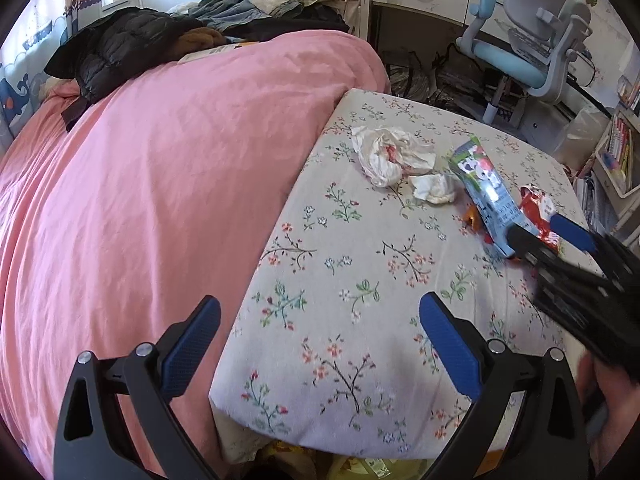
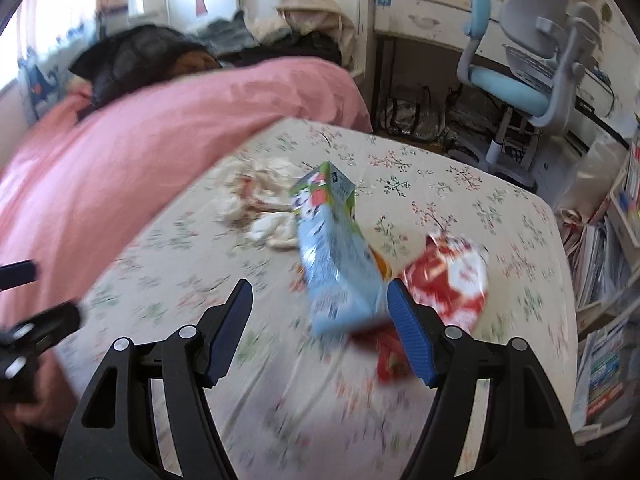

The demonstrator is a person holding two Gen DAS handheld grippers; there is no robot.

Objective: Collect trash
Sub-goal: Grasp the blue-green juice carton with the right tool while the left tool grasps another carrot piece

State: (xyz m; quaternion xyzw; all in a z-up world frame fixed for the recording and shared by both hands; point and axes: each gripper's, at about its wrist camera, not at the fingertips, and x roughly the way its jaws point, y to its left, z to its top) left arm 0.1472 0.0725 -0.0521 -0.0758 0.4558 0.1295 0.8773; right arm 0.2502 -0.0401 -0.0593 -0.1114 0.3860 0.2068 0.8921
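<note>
A blue and green drink carton point(image 1: 486, 188) lies on the floral sheet point(image 1: 360, 280), with a red snack wrapper point(image 1: 540, 216) to its right and crumpled white tissues point(image 1: 388, 152) to its left. My right gripper point(image 2: 320, 308) is open; the carton point(image 2: 336, 252) sits between its fingers, near the right pad, and the red wrapper point(image 2: 448, 276) lies just beyond that pad. In the left wrist view the right gripper point(image 1: 548, 236) reaches the carton's near end. My left gripper point(image 1: 320, 328) is open and empty over the sheet, nearer than the trash.
A pink duvet point(image 1: 140, 200) covers the left of the bed, with dark clothes point(image 1: 120, 52) piled at its far end. A blue and grey desk chair point(image 1: 528, 52) and a desk stand beyond the bed. Bookshelves point(image 2: 616, 240) stand at the right.
</note>
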